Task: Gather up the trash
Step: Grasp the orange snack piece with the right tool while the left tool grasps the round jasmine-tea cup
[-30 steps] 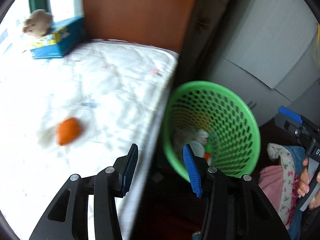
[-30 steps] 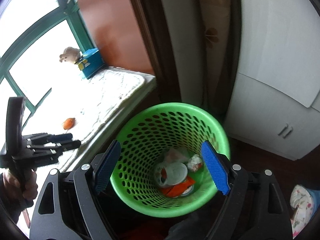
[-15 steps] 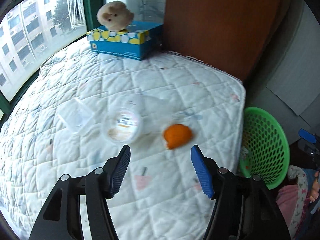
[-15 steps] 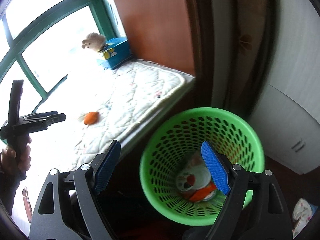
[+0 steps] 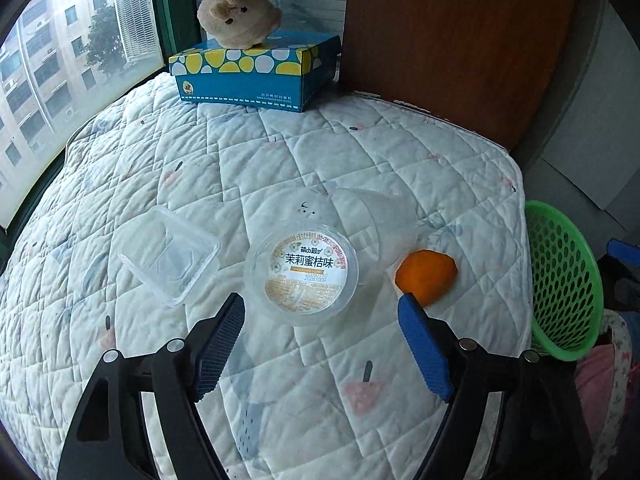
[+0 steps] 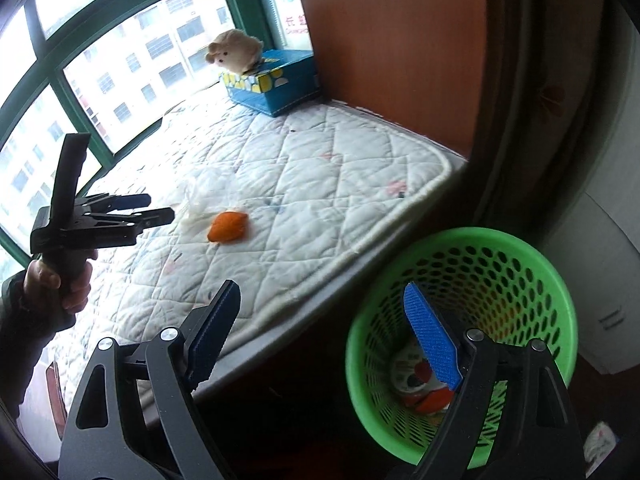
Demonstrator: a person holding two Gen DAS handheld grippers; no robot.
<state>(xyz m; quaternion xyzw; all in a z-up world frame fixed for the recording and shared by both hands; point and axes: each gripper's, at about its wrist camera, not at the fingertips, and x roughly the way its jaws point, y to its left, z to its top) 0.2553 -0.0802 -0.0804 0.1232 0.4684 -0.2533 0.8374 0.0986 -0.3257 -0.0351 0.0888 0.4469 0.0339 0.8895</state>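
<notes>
Quilted white bedding point(image 5: 280, 152) beside a window is serving as the work surface, and the green basket point(image 6: 516, 256) standing on the floor off its edge is the landmark for every position below. On the bedding near the basket, orange peel point(image 5: 426, 276) is lying closest to it; a clear round cup with a printed lid point(image 5: 302, 276) is lying just beyond the peel, and a clear square tray point(image 5: 170, 254) beyond that. A blue tissue box point(image 5: 256, 72) with a plush toy point(image 5: 240, 14) on top is sitting far from the basket and is judged not to be trash. The left gripper point(image 5: 320, 332) is pointing steeply down over the cup, its jaws widening with nothing between them. For a sound pick, the operator should probably be straddling the cup's rim before closing, since thin plastic is likely to buckle or slip. The right gripper point(image 6: 324, 328) is hanging spread and empty at the basket's rim, and trash is already lying inside.
</notes>
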